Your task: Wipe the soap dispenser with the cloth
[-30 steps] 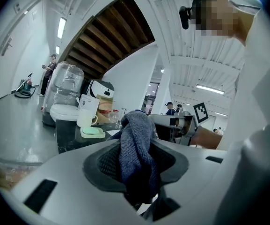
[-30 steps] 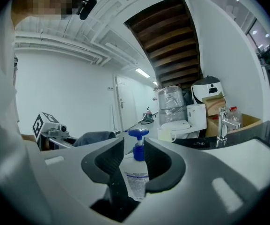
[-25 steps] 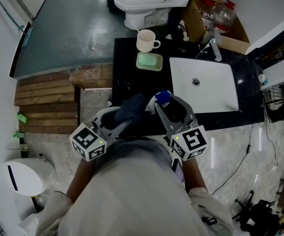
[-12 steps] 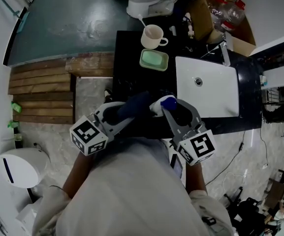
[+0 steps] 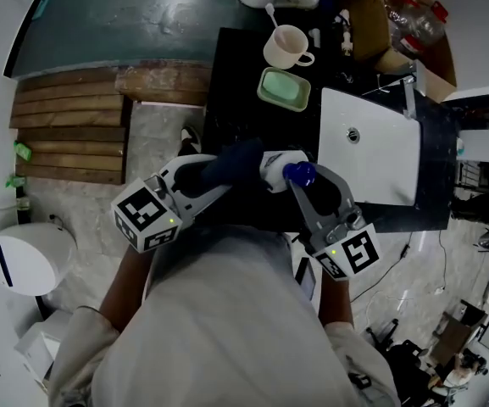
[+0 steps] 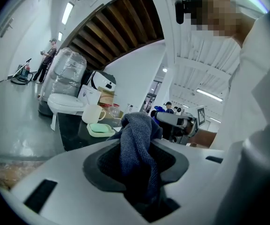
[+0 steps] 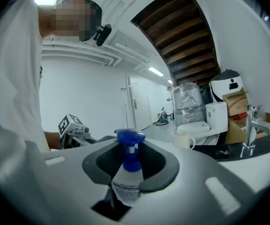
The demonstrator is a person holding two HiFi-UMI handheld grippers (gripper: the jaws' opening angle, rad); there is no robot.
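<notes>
Your right tongs (image 7: 131, 165), their jaws just closed partway, clamp the clear plastic soap dispenser with the blue pump (image 7: 127, 184) above the black counter (image 5: 240, 91). Your left tongs (image 6: 138, 162) pinch the dark blue knitted cloth (image 6: 135, 135) beside it, so 1 steadies while the other wipes.

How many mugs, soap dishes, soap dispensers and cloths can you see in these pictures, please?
mug: 1
soap dish: 1
soap dispenser: 1
cloth: 1
Total: 4
</notes>
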